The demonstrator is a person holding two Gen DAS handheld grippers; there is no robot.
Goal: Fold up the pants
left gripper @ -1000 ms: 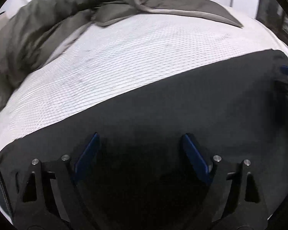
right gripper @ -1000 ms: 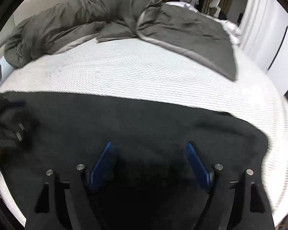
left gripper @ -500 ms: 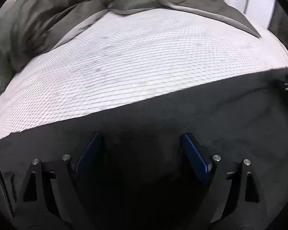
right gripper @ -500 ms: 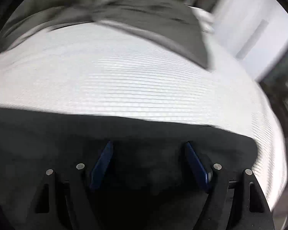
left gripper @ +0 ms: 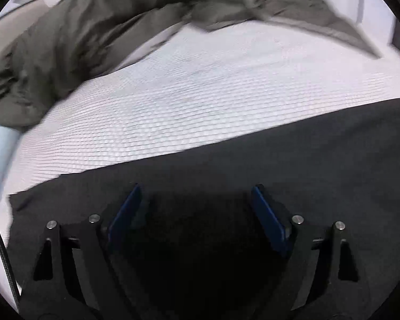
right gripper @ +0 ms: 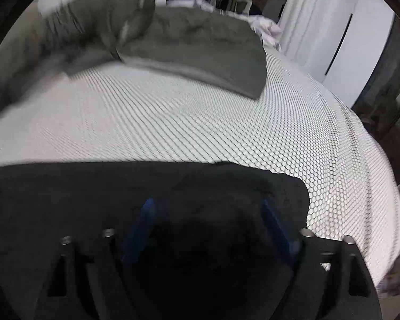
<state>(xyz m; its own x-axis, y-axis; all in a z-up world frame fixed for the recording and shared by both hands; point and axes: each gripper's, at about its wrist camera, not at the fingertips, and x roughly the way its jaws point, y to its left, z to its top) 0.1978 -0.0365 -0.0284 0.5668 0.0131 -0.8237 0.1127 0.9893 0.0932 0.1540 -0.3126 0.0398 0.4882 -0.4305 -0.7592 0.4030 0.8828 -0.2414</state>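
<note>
Lying flat along the near edge of the bed, the black pants spread across its white honeycomb cover; the left gripper hangs over them with jaws apart and only cloth below; the right gripper sits near the pants' rounded end, its jaws having just been opening, nothing pinched between them; a rumpled grey duvet lies at the far side.

We are in a bedroom at home: a bed with a white honeycomb-textured cover fills both views. A rumpled grey duvet lies along its far edge, and white curtains hang beyond.
</note>
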